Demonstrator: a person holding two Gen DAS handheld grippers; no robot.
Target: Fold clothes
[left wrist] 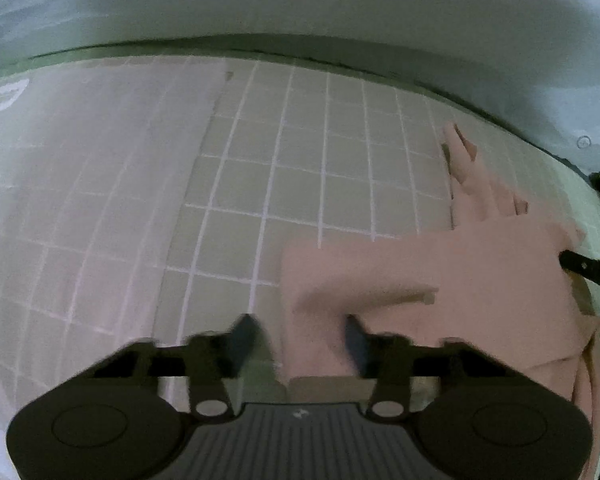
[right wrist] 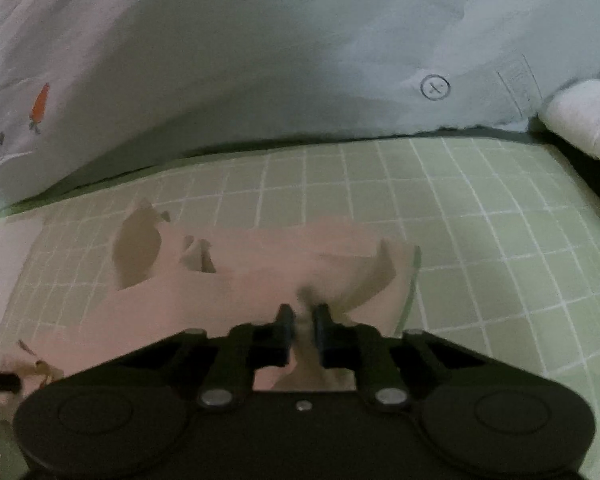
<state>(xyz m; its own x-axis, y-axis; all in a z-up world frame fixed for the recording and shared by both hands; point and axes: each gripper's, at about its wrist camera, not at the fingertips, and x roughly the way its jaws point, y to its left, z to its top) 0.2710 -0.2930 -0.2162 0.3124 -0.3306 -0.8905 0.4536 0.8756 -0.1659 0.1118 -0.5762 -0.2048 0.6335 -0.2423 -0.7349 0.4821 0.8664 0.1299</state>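
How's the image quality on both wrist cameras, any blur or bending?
Left wrist view: dim, greenish, soft; the left gripper fingertips smear, and the checked mat gridlines bow. Right wrist view: equally dim; the pink garment edges look blurred and blotchy.

A bedroom at home.
A green checked sheet (right wrist: pixel 480 220) covers the bed, with a carrot-print quilt (right wrist: pixel 260 60) bunched along its far edge.

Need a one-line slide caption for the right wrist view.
Right claw pinches a fold of pink garment on the green grid mat.
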